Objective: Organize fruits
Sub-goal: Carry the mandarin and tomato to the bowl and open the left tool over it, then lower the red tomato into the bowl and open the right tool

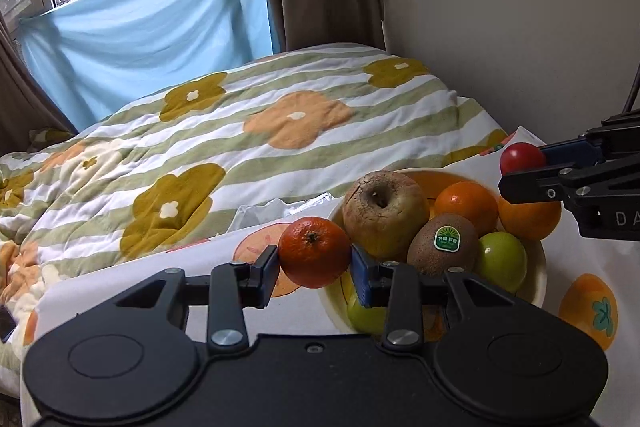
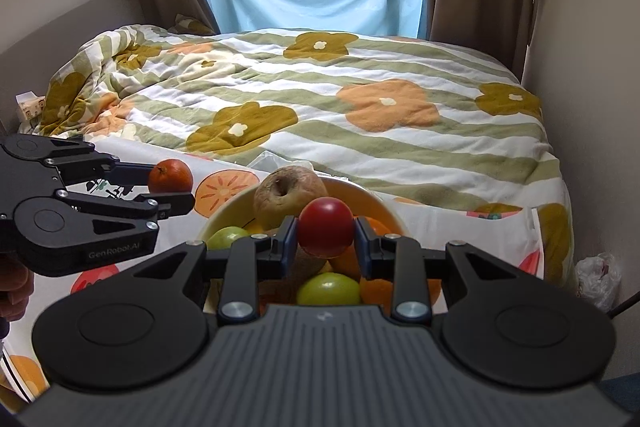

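Left wrist view shows your left gripper (image 1: 314, 259) clamped on a small mandarin (image 1: 314, 251), held at lower centre just left of the cream bowl (image 1: 538, 279); the pads catch it only at its sides, so a jolt could roll it out onto the fruit-print cloth (image 1: 576, 251). At the right edge your right gripper (image 1: 522, 167) pinches a red tomato (image 1: 520, 155) above the bowl's far side. In the right wrist view that tomato (image 2: 326, 227) sits mid-frame between narrow fingers (image 2: 289, 239), directly over the pile. The bowl is already heaped: a wrinkled apple (image 1: 384, 215), a kiwi (image 1: 442, 245), oranges and green apples. Release either fruit from height and it may bounce off the heap, dislodge a neighbour, or roll over the rim. Squeeze the tomato harder and you probably bruise it. Both grippers near one bowl could also collide.
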The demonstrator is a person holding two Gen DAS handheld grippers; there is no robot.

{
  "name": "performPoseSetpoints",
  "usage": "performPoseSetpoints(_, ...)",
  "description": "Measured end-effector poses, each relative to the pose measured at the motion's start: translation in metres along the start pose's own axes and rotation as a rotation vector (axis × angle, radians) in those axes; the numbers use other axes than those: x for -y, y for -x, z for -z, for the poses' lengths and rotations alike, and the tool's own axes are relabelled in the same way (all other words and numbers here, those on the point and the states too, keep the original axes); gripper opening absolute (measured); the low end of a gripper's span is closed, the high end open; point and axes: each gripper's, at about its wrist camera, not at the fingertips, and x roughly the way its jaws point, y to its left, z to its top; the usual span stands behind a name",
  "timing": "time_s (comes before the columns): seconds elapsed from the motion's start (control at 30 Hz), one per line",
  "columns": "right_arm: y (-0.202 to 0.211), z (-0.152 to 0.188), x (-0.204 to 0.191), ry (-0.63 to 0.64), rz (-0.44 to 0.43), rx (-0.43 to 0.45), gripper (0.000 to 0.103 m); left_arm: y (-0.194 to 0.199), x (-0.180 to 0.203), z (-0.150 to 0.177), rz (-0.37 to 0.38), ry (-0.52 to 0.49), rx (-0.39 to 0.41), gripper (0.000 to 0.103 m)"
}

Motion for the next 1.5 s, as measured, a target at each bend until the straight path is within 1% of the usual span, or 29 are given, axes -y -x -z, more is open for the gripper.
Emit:
performPoseSetpoints(0.23,-0.018,-0.004,0.018,-0.020,-0.015,-0.009,0.045,-0.030,0.008,-0.008,0.007,0.020,-0.061,0.042)
performPoseSetpoints(0.43,-0.022,-0.006,0.021,-0.022,-0.018,-0.016,0.045,-0.039,0.010,-0.009,0.014,0.031,-0.101,0.043)
performPoseSetpoints(0.47,-0.024,-0.006,0.023,-0.028,-0.021,-0.022,0.045,-0.040,0.010,-0.009,0.018,0.042,-0.106,0.047)
performPoseSetpoints(0.5,-0.026,-0.006,0.024,-0.036,-0.025,-0.026,0.045,-0.039,0.009,-0.009,0.019,0.048,-0.103,0.053)
performPoseSetpoints(0.53,-0.028,-0.006,0.026,-0.046,-0.033,-0.031,0.045,-0.037,0.009,-0.010,0.020,0.053,-0.093,0.072)
performPoseSetpoints(0.57,-0.028,-0.006,0.027,-0.052,-0.037,-0.033,0.045,-0.034,0.009,-0.010,0.018,0.056,-0.076,0.086)
performPoseSetpoints(0.6,-0.029,-0.006,0.026,-0.053,-0.037,-0.034,0.045,-0.030,0.009,-0.011,0.012,0.056,-0.059,0.090)
performPoseSetpoints(0.63,-0.029,-0.006,0.026,-0.050,-0.036,-0.033,0.045,-0.027,0.009,-0.012,0.010,0.055,-0.048,0.091)
performPoseSetpoints(0.7,-0.030,-0.008,0.027,-0.044,-0.036,-0.030,0.045,-0.024,0.007,-0.013,0.011,0.059,-0.051,0.091)
performPoseSetpoints(0.87,-0.037,-0.015,0.029,-0.029,-0.057,-0.034,0.045,-0.018,-0.001,-0.012,0.019,0.107,-0.076,0.092)
performPoseSetpoints(1.23,-0.077,-0.028,0.043,-0.046,-0.113,-0.096,0.045,-0.006,-0.012,0.001,-0.029,0.134,-0.086,0.092)
performPoseSetpoints(1.33,-0.086,-0.028,0.044,-0.033,-0.121,-0.102,0.045,-0.005,-0.014,0.004,-0.037,0.146,-0.085,0.092)
performPoseSetpoints(1.43,-0.092,-0.027,0.045,-0.023,-0.148,-0.100,0.047,-0.004,-0.015,0.006,-0.049,0.153,-0.086,0.092)
performPoseSetpoints(1.47,-0.092,-0.027,0.045,-0.022,-0.150,-0.088,0.051,-0.004,-0.014,0.006,-0.053,0.155,-0.086,0.092)
performPoseSetpoints(1.5,-0.092,-0.027,0.045,-0.023,-0.148,-0.085,0.065,-0.003,-0.014,0.007,-0.056,0.155,-0.087,0.092)
